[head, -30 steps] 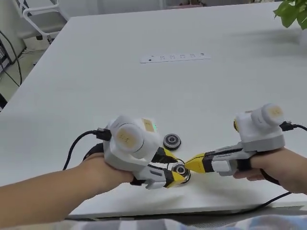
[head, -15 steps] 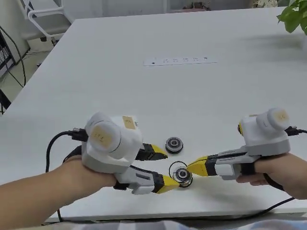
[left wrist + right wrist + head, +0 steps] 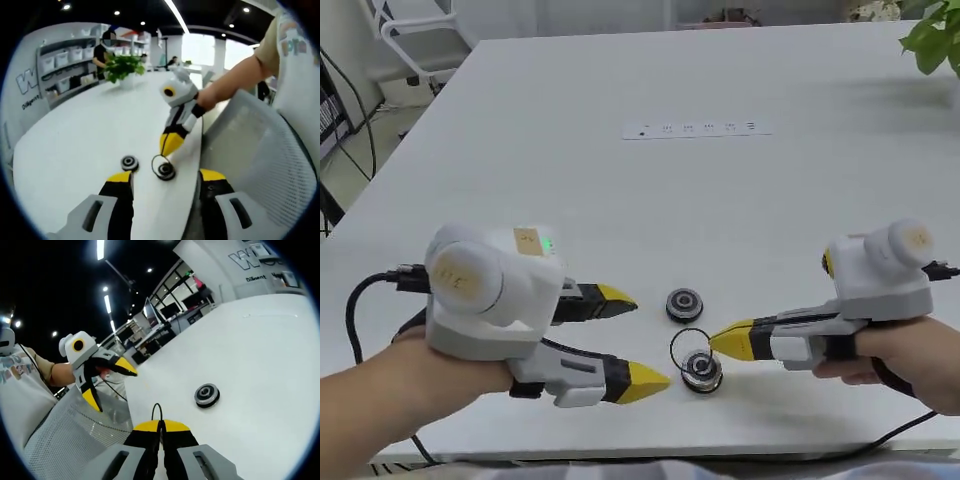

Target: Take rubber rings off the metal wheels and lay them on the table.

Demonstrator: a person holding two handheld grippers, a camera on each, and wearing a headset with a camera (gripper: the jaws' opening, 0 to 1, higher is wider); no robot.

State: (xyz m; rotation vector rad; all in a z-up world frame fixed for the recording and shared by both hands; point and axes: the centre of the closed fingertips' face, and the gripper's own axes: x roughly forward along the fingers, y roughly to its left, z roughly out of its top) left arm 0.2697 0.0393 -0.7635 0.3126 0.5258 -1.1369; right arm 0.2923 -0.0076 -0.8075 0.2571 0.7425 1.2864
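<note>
Two tools work at the near edge of the white worktop. The right tool has its jaws pressed together on the thin black rubber ring. In the right gripper view the ring stands up from between the closed yellow tips. It hangs as an open loop just off that tool's tip. Its lower part overlaps the metal wheel, which lies flat on the worktop right under the tip. Whether ring and wheel still touch cannot be told.

The left tool has its jaws spread wide and grips nothing. Half a second ago its lower jaw tip lay against this wheel, and a second ago both jaws were clamped round it. Now the tool has drawn back to the person's left, and bare worktop shows between its tips and the wheel. The left gripper view looks out between its own open jaws at the wheel, the ring and the right tool just beyond. The right tool and the ring sit much where they did half a second ago.

A second wheel, dark round its rim, lies flat just beyond the first, apart from both tools and in the same place as before. Well beyond it a white power strip lies across the worktop, and a plant leans in at the far right corner.
</note>
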